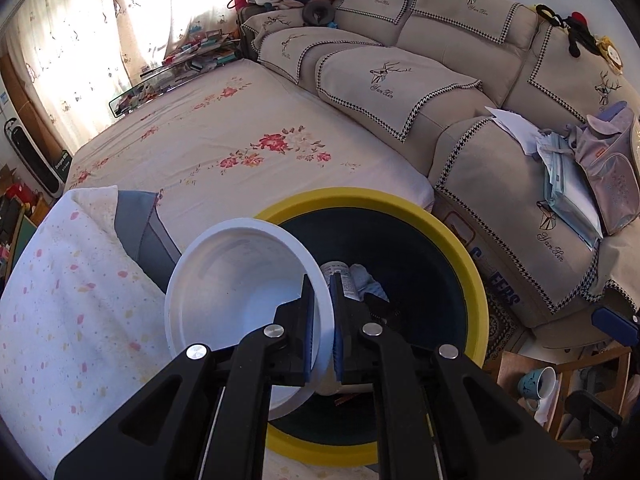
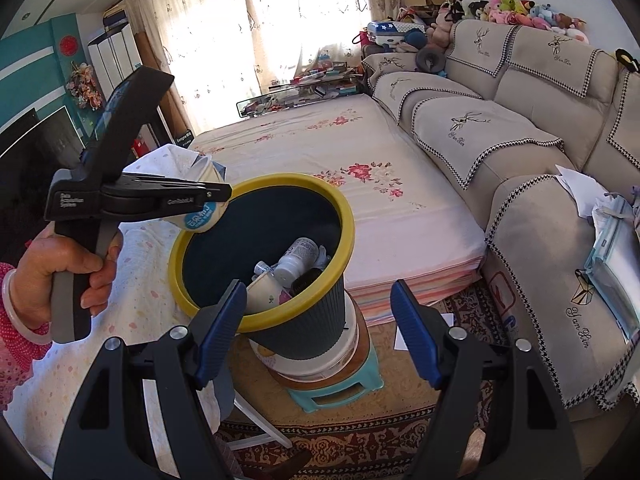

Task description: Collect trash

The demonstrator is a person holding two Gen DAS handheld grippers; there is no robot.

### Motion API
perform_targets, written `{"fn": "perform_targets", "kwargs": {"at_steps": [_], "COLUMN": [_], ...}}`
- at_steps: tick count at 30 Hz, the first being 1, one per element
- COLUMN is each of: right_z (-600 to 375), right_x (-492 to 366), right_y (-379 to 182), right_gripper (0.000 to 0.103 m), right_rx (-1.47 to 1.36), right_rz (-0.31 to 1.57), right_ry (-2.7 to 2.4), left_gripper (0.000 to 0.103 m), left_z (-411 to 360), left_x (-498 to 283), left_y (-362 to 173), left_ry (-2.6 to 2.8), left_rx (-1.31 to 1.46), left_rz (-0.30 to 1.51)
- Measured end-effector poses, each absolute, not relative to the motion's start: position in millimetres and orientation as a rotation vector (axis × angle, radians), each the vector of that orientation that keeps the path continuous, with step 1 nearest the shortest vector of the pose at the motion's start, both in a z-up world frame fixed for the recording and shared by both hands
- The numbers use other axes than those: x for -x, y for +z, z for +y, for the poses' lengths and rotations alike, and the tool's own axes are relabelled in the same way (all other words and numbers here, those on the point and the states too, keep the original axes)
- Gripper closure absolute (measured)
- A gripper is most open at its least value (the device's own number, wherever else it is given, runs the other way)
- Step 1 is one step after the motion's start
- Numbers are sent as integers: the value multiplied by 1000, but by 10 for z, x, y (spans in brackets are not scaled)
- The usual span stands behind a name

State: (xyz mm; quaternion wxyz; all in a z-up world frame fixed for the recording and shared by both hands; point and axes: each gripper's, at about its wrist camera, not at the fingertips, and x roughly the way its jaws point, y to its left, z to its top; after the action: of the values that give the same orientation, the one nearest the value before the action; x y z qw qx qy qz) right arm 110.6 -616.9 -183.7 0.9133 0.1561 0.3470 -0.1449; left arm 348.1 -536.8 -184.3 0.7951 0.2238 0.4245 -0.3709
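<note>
We have the left claw (image 1: 322, 312) pinching the wall of a white paper cup (image 1: 240, 300), lower centre of frame, over the yellow rim of the trash bin (image 1: 460, 248). Right claw (image 2: 318, 332) wide, empty. Risk: cup sits at the rim; released here, it may tip outside.

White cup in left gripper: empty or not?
Empty: the white cup shows a bare white interior, its rim clamped by the left gripper.
</note>
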Motion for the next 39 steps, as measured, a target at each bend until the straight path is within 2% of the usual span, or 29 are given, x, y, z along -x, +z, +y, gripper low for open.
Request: {"fn": "perform_targets", "kwargs": {"at_steps": [1,3,4,5,7,9,11,13,19,28,34,39], "right_z": [-6163,-6147,-6131,-6113,-6068,-6003,-5910,-5802,-5452,-4980,-4675,-4465], "right_x": [-1104,-1111,-1107,-1102,-1095,-1108,-1124,-1139,-1187,-963,-677,-448], "right_y": [-1843,-1847,-1844,-1842,-1830,-1824,-1810,-1781,-1631,-1310,-1097,-959], "right_gripper": [33,33,33,33,33,33,33,33,33,28,24,23], "right_rx": [-322,-324,-325,-324,-319,-310,-301,-287,-229,-133,-72,-38], "right_rz": [718,723,724,725,727,729,727,720,697,629,579,536], "right_ry": [-298,-295,-293,-288,-276,-256,-233,-205,-139,-105,-107,-104], "left_gripper": [90,70,52,45,43,34,19,9,5,5,5,5], "left_z": [-5392,-5380,-5329,-5255,-5086,-4843,-4522,-4153,-2977,-1329,-570,-272], "left_x": [-3517,-3594,-3620,-3632,-3611,-3532,-3379,-3171,-2473,-1485,-894,-539], "left_y": [-1891,-1967,-1967,-1943,-1846,-1666,-1426,-1169,-619,-331,-246,-262], "left_ry": [-784,-757,-741,-728,-722,-713,-702,-677,-544,-230,-107,-88], "left_rx": [-487,-491,-485,-476,-459,-421,-362,-319,-217,-97,-37,-6], "left_rz": [921,943,943,936,923,902,860,792,644,518,492,477]}}
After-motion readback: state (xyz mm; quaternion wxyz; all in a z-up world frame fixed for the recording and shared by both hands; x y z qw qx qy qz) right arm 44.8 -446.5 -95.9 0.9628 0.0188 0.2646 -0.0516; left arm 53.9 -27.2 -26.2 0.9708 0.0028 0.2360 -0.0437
